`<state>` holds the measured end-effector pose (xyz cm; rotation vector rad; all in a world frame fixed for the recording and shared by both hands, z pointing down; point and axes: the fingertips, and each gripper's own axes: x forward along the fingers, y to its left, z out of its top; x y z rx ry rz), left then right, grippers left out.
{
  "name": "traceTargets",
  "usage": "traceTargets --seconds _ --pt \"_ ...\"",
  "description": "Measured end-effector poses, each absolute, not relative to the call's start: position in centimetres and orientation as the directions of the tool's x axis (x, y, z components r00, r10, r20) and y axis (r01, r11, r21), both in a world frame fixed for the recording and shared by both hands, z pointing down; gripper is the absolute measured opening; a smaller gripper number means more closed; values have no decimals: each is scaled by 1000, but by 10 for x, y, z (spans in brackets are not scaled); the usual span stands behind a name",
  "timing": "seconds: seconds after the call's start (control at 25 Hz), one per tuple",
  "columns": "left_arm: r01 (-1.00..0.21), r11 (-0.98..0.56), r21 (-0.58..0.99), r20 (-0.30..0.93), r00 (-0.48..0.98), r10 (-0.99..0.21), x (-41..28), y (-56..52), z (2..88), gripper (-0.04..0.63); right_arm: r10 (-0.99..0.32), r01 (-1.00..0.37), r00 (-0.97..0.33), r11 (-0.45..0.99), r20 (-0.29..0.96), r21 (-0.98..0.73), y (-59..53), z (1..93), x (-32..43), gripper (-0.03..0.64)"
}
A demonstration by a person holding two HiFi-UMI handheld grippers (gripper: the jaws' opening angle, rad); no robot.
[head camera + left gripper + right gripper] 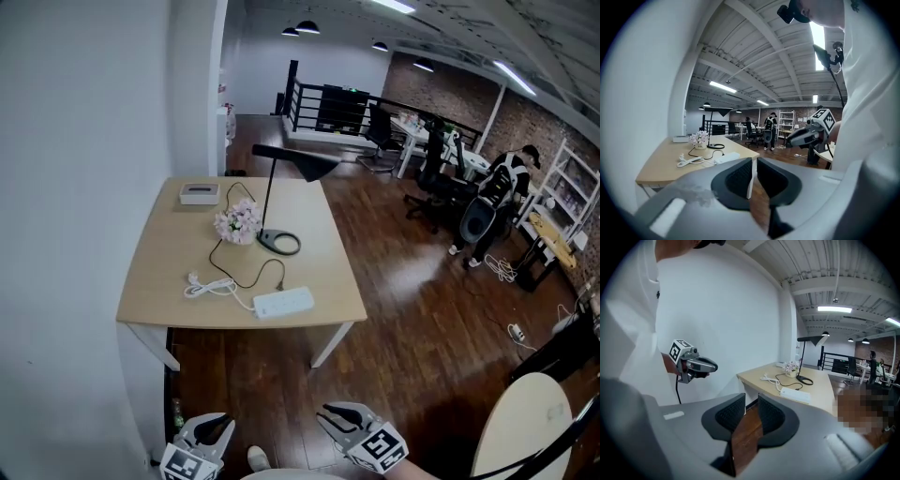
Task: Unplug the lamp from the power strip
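Honestly, nothing's being touched yet. The power strip (283, 302) lies near the front edge of the tabletop (159, 272). The lamp (270, 192) stands just behind the strip, and its black cord (246, 282) loops round into the strip's back side. The plug looks seated, though it's too small to be sure. A coiled white cable (208, 287) lies just left of the strip. A bunch of flowers (238, 222) sits behind it beside the lamp base, and a white box (200, 193) is farther back.

Both tools are well short of the strip, held low and close to the body. I read that as the approach before any reach.

The left hand-held gripper (211, 429) has its jaws only a thin sliver apart with nothing in the gap. The right hand-held gripper (337, 418) is a touch wider and also empty, with just floor showing through.

The head view gives the whole layout from above and where the cord runs, but not the jaw gaps. Each gripper view shows its own gap clearly and also catches the other tool hanging in the air. From down there the strip is only a flat white bar, so the socket side is lost.
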<state>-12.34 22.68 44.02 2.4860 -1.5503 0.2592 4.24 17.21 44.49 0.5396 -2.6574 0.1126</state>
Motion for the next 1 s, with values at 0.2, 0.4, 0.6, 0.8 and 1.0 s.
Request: traceTargets --seconds 0.2,0.4,0.6,0.8,1.0 --pt "-899 -434 62 227 436 -871 -93 265 428 40 -369 -395 -850 919 376 7 221 431 86 78" --pt "-904 -422 66 232 425 -875 -57 313 421 40 -389 -418 -840 908 379 7 275 429 146 78" --pt "-911 -406 75 240 412 -879 -17 364 415 41 -380 -406 -859 914 344 -4 323 425 182 78" --pt "-914 -401 62 238 404 -883 17 407 408 41 -365 -385 -873 923 322 3 351 420 194 78" --pt "-915 -403 25 238 397 -887 21 422 404 41 -357 -368 -886 930 294 21 358 416 195 77"
